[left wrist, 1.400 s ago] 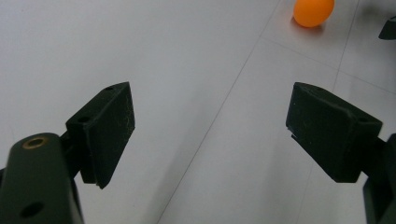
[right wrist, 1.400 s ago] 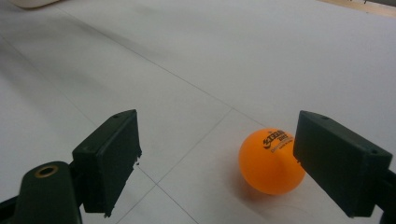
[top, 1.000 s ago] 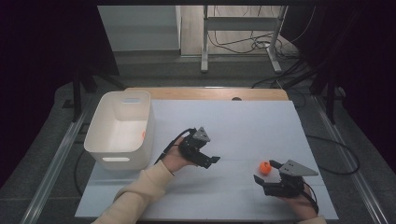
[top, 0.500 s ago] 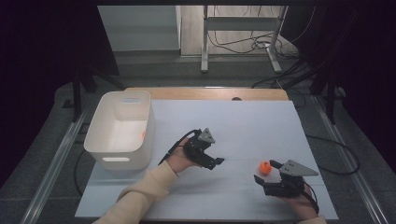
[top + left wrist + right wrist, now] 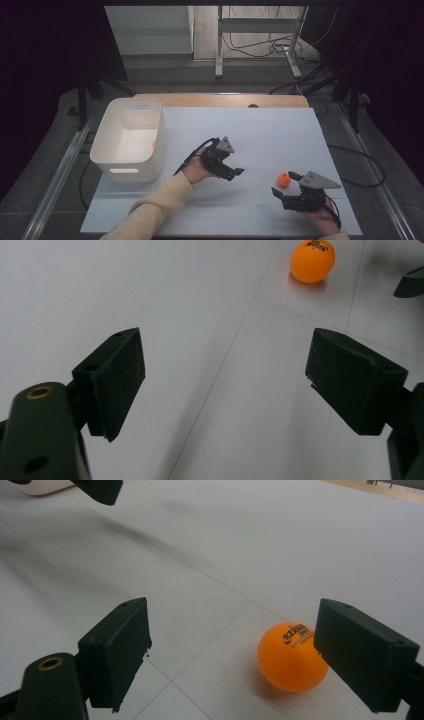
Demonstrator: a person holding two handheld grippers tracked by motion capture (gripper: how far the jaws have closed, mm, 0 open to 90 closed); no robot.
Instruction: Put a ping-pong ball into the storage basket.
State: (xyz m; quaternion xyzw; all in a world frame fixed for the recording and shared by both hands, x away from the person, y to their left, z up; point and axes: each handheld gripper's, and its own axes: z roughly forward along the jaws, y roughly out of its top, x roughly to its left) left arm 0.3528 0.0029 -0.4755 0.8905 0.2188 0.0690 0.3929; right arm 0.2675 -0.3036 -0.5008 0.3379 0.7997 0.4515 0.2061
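Orange ball [image 5: 292, 656] on tabletop [image 5: 260, 130] between spread right tool [image 5: 250, 655] jaws, untouched; left tool [image 5: 225, 385] likewise apart, empty

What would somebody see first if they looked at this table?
The bright orange ball jumps out first, lying on the pale table just in front of the right gripper, whose jaws are wide open. Next comes the white bin at the table's left edge. The left gripper, also open, sits near the middle, pointing toward the ball.
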